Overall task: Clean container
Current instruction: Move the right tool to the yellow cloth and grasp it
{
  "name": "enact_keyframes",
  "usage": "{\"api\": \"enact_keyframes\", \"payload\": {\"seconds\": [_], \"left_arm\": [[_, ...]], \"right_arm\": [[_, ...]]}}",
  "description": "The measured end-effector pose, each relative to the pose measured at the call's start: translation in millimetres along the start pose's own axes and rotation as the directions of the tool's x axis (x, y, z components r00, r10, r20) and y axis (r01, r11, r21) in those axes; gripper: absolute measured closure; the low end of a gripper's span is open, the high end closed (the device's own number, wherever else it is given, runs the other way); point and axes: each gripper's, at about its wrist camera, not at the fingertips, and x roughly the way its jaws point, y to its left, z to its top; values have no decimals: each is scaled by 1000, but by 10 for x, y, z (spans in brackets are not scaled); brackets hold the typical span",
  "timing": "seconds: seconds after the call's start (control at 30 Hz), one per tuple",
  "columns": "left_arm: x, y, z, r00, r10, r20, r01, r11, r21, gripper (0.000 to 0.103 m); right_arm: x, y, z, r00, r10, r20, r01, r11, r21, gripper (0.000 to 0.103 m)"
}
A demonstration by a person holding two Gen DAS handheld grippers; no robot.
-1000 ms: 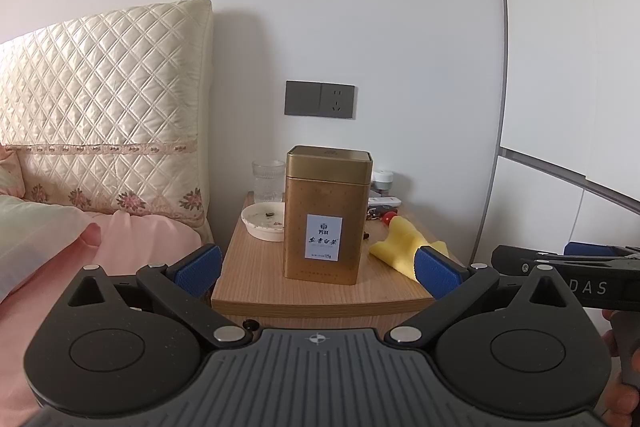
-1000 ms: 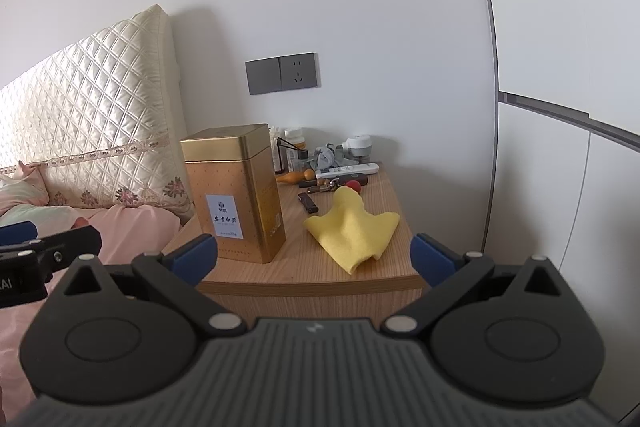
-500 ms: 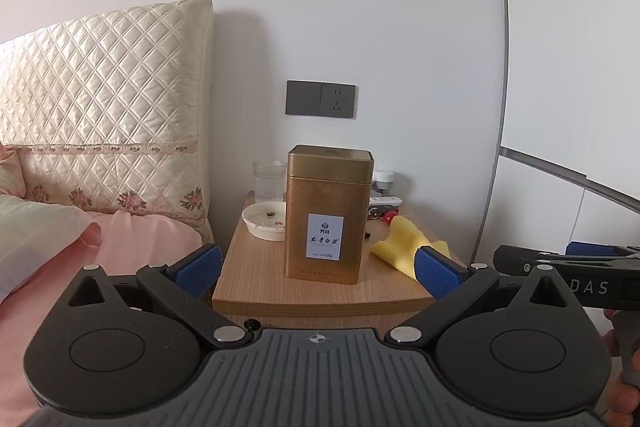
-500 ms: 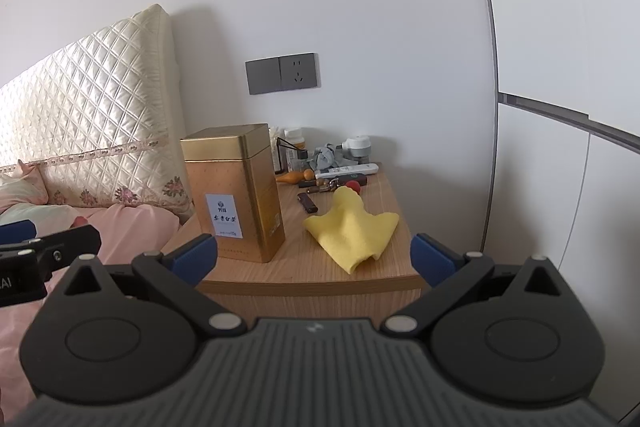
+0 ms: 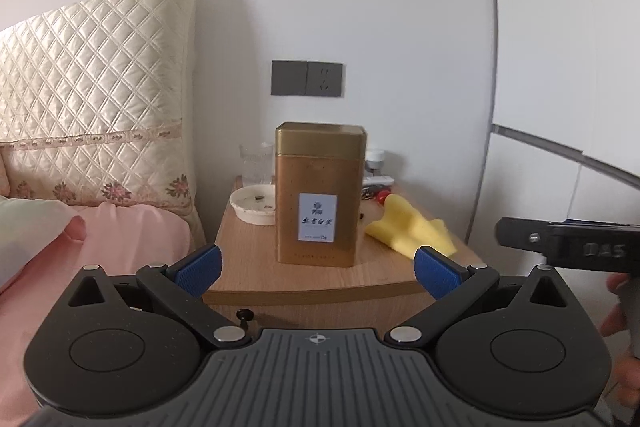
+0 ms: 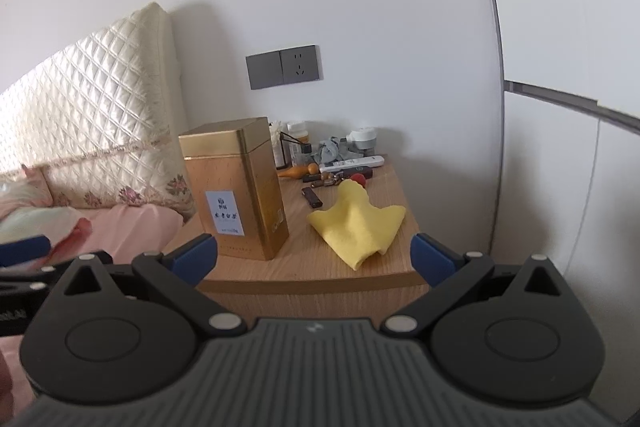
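A tall gold tin (image 5: 319, 194) with a white label stands upright, lid on, near the front of a wooden nightstand (image 5: 312, 273). A crumpled yellow cloth (image 5: 412, 227) lies to its right. My left gripper (image 5: 318, 267) hangs open in front of the nightstand's edge, facing the tin, with nothing between its blue pads. In the right wrist view the tin (image 6: 236, 189) sits left of the cloth (image 6: 358, 223), and my right gripper (image 6: 314, 257) is open and empty, short of the nightstand (image 6: 320, 269).
A white dish (image 5: 255, 205) and a glass (image 5: 256, 169) stand left of and behind the tin. Small clutter, with a remote (image 6: 352, 163) and a lighter (image 6: 312, 197), fills the back of the nightstand. A bed with pink sheets (image 5: 120, 239) and quilted headboard (image 5: 92, 99) lies left; white cupboard doors (image 6: 580, 187) stand right.
Both grippers have edged slightly closer to the nightstand. They stay open, and the tin and cloth have not moved.
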Motion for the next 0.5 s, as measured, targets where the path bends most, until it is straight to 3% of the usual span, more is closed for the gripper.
{"api": "enact_keyframes", "payload": {"seconds": [0.13,0.43,0.5], "left_arm": [[193,-33,0,1000,30,-9,-30,999,29,0],[476,-3,-47,994,105,-9,-105,994,30,0],[525,48,-6,996,92,6,-92,996,11,0]], "right_arm": [[111,-133,-5,998,61,-9,-60,997,49,0],[471,-202,33,998,33,-46,-31,999,42,0],[575,-219,43,998,25,-52,-23,999,40,0]]}}
